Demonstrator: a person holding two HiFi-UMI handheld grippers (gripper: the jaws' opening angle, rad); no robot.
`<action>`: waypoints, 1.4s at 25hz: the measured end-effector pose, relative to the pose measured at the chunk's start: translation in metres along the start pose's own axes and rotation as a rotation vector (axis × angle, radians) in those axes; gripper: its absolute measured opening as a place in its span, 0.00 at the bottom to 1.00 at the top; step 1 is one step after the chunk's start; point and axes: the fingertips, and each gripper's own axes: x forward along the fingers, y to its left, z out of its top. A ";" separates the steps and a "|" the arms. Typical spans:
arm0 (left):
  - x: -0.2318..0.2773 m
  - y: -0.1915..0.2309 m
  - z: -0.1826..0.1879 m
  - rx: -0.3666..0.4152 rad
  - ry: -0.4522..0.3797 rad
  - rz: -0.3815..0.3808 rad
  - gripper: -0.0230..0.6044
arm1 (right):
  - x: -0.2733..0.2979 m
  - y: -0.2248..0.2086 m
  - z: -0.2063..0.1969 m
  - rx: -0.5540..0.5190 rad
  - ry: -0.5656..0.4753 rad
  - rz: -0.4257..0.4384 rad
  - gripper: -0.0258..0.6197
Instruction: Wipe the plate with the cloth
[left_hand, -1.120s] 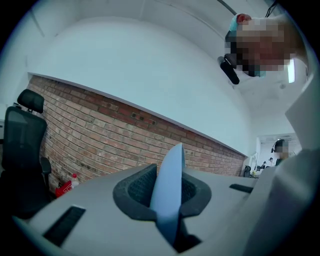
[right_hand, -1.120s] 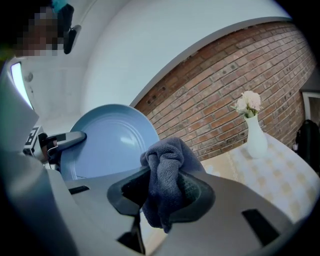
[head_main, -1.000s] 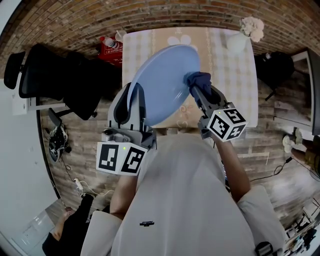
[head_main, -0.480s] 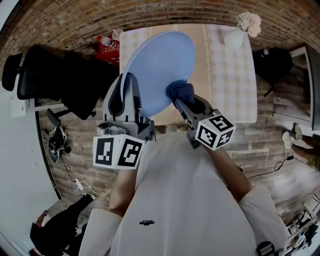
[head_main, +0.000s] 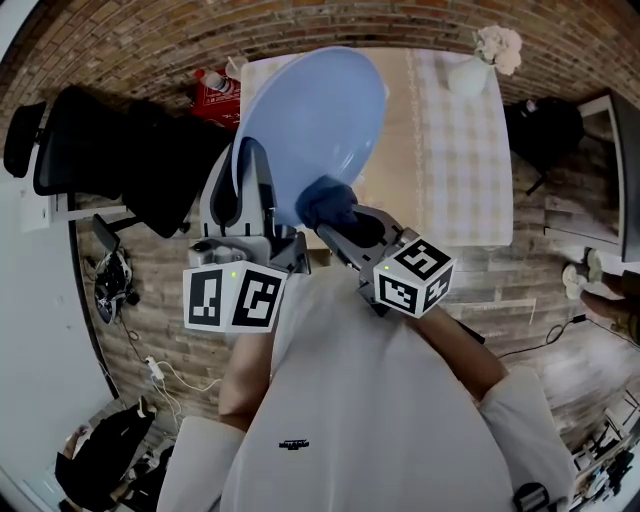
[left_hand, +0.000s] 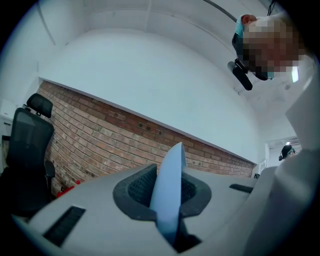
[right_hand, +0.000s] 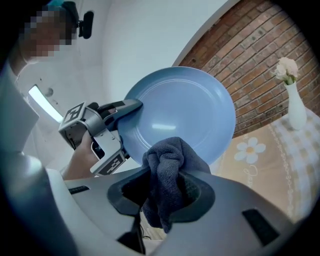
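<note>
Brick-walled room with one table (head_main: 460, 170) under a checked covering.

- Plate (head_main: 320, 110): one, pale blue, held up on edge above the table. Its rim is clamped between the jaws of the left gripper (left_hand: 167, 200), which are closed tight onto it.
- Cloth (head_main: 322, 200): one, dark blue and bunched. It is pinched in the closed jaws of the right gripper (right_hand: 167, 192) and lies against the plate's lower face near the rim.
- Vase (head_main: 468, 78): one, white, with pale flowers, at the table's far right corner.
- Office chair (head_main: 90, 140): one, black, left of the table.
</note>
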 end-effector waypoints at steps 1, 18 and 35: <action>-0.001 0.000 0.001 0.003 -0.002 0.001 0.11 | 0.000 0.003 0.000 -0.003 0.007 0.014 0.23; -0.018 0.025 -0.026 -0.004 0.088 0.059 0.11 | -0.033 0.017 0.062 -0.286 -0.021 0.085 0.23; -0.031 0.034 -0.066 -0.046 0.158 0.089 0.11 | -0.126 -0.095 0.111 -0.424 -0.300 -0.494 0.23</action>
